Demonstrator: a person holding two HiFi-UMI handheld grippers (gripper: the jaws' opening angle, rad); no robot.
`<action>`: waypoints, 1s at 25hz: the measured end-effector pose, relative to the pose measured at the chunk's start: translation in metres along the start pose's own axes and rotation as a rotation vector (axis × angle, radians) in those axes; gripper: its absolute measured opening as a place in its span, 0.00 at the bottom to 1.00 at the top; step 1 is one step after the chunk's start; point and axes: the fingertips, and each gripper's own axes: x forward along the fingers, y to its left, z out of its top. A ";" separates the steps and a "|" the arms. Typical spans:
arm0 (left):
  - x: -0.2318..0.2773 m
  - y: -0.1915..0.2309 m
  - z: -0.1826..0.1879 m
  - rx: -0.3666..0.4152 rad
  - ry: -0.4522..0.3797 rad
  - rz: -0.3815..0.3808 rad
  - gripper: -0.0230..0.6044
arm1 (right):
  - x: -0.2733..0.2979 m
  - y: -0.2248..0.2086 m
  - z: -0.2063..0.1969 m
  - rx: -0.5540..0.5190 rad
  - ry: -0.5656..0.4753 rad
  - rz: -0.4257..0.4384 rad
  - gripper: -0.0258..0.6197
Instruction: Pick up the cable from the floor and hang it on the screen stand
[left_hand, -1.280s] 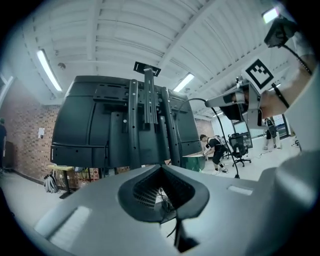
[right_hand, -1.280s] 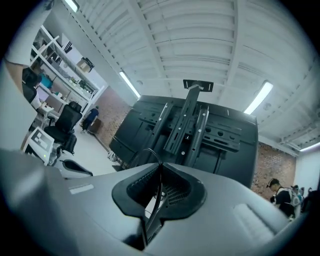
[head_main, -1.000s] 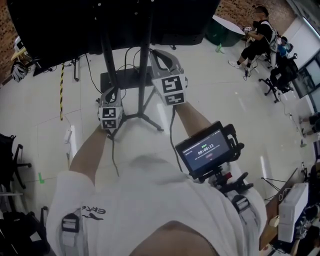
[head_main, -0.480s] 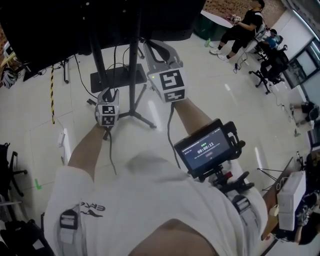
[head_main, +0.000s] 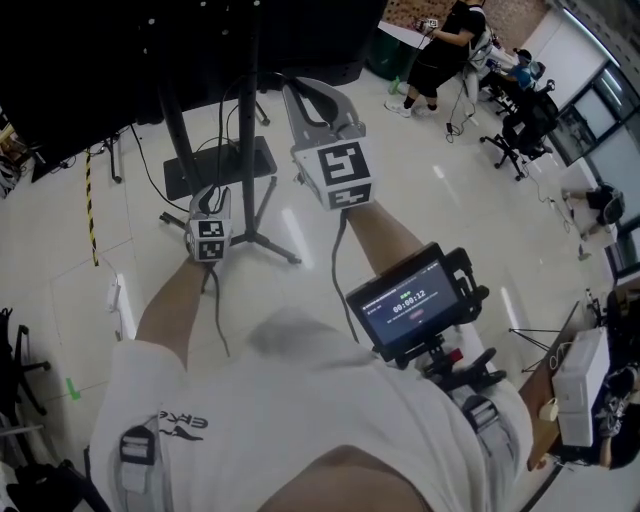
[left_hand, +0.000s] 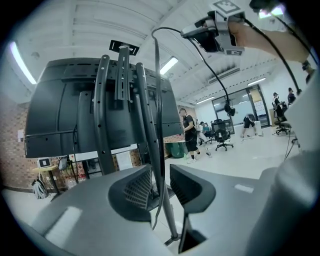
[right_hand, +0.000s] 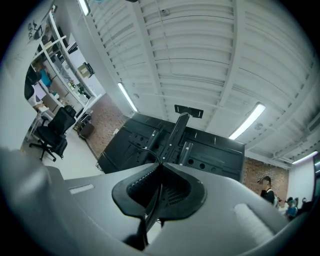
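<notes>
The black screen (head_main: 150, 50) stands on a black stand (head_main: 255, 150) whose posts (left_hand: 102, 115) fill the left gripper view. The thin dark cable (left_hand: 156, 100) runs from my raised right gripper (left_hand: 200, 32) in an arc and hangs down between the jaws of my left gripper (left_hand: 161, 182). Those jaws have just been opening and stand apart, with the pads off the cable. My right gripper (right_hand: 161, 167) is shut on the cable (right_hand: 150, 205), close behind the screen's back (right_hand: 200, 150). In the head view the left gripper (head_main: 205, 195) is low beside the stand and the right gripper (head_main: 300, 90) higher.
The stand's flat base (head_main: 215, 165) and a tripod's legs (head_main: 265, 225) lie on the pale floor. A yellow-black strip (head_main: 88, 200) and a white power strip (head_main: 112, 295) lie at left. People (head_main: 440, 40) and office chairs (head_main: 515, 125) are far right. A phone display (head_main: 410, 300) hangs on the chest.
The right gripper has risen nearer the screen's back. The left gripper has sunk a little beside the stand. The head view has swung, so the stand has slid left.
</notes>
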 end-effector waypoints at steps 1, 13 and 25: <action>0.000 -0.002 0.000 -0.002 -0.002 -0.006 0.22 | 0.000 -0.002 0.001 -0.001 -0.004 -0.005 0.09; 0.020 -0.011 -0.014 0.000 0.012 -0.029 0.16 | -0.004 -0.021 -0.003 -0.021 0.013 -0.038 0.09; 0.017 0.003 -0.008 0.009 0.005 0.015 0.07 | -0.007 -0.029 -0.002 -0.011 0.011 -0.059 0.09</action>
